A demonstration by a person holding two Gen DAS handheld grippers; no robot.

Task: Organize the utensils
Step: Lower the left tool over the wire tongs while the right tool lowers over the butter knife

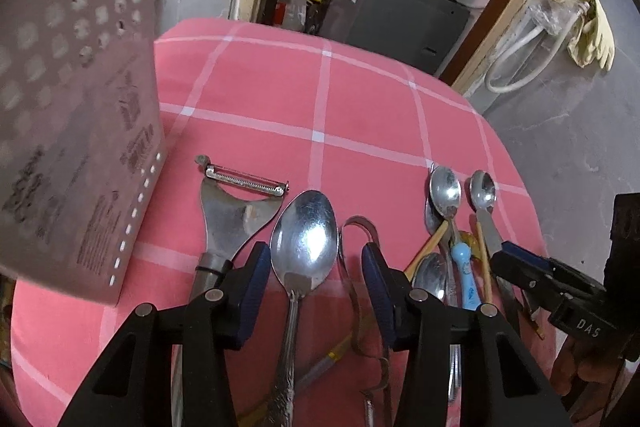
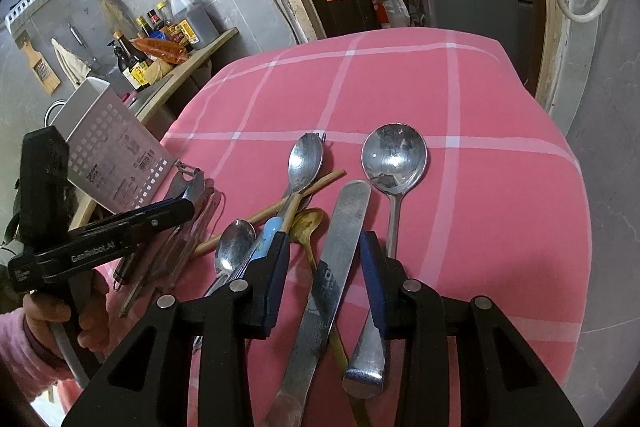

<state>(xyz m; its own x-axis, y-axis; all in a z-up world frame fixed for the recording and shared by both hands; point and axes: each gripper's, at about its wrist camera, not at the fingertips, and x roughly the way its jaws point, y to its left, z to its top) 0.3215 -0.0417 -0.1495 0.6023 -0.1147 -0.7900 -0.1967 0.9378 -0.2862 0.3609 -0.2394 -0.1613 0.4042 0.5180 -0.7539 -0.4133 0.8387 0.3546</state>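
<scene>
While the utensils lie in a loose row on the pink checked cloth (image 1: pixel 360 99), we see the big spoon (image 1: pixel 304 239) between the fingers of our left gripper (image 1: pixel 316 267), its bowl pointing away from us and its long handle running back under the gripper. The jaws stand wide, touching nothing. Just left of that spoon lies the peeler (image 1: pixel 236 203), blade end away from us, and beyond it the white perforated holder (image 1: pixel 76 131) stands at the cloth's left edge. Right of the spoon sits a heap of small spoons (image 1: pixel 444 191), chopsticks and a blue-handled piece.

Our right gripper (image 2: pixel 324 263) hovers low over the butter knife (image 2: pixel 340 247), which runs lengthwise between the wide-open fingers, tip away from us; the round ladle spoon (image 2: pixel 394 157) lies just right of it, parallel. A hand (image 2: pixel 64 315) in a pink sleeve holds the left gripper. Behind the cloth are grey tiled walls, a shelf of bottles (image 2: pixel 160 39) and a doorway.
</scene>
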